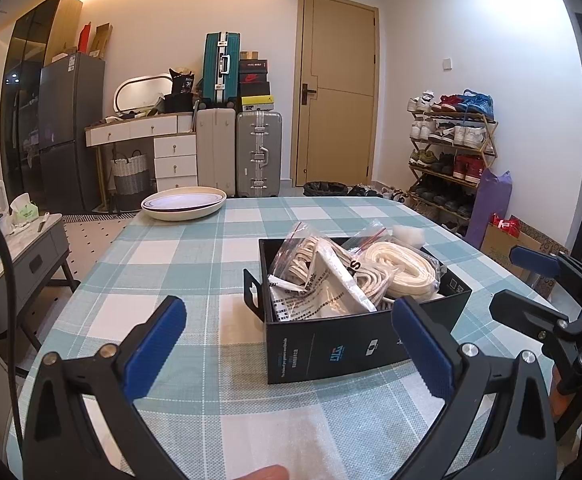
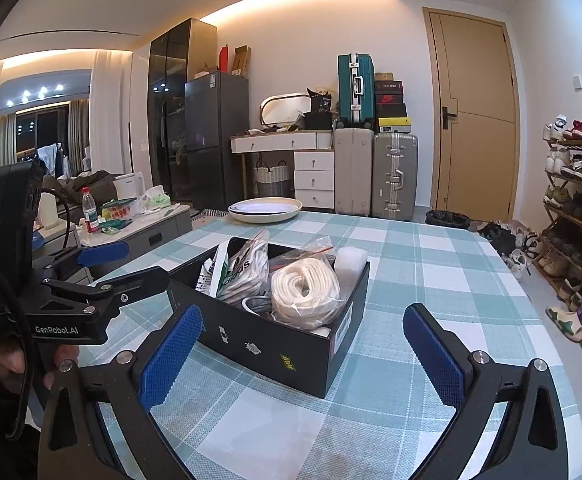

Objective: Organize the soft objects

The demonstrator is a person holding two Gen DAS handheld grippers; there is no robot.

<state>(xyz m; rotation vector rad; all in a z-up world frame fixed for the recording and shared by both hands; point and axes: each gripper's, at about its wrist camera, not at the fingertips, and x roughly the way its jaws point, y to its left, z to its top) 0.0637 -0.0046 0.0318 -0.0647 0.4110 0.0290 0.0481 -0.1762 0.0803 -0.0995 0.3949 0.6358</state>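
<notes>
We see the black box point(image 1: 355, 344) sitting on the checked tablecloth point(image 1: 171, 256), holding bagged white cord point(image 2: 305, 294) and packets point(image 1: 323, 280); left gripper point(image 1: 295, 344) spread wide, empty, near the box's front; right gripper point(image 2: 303, 348) likewise released, empty; cream plate point(image 2: 265, 210) well behind.

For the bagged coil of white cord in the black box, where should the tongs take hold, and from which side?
Probably from above, pinching the top of the bagged white cord coil. It sits inside the black box with walls around it and other bags packed against it, so a side approach looks blocked. Its upper loops rise to about the rim. Both the right tongs and left tongs are open and empty.
</notes>
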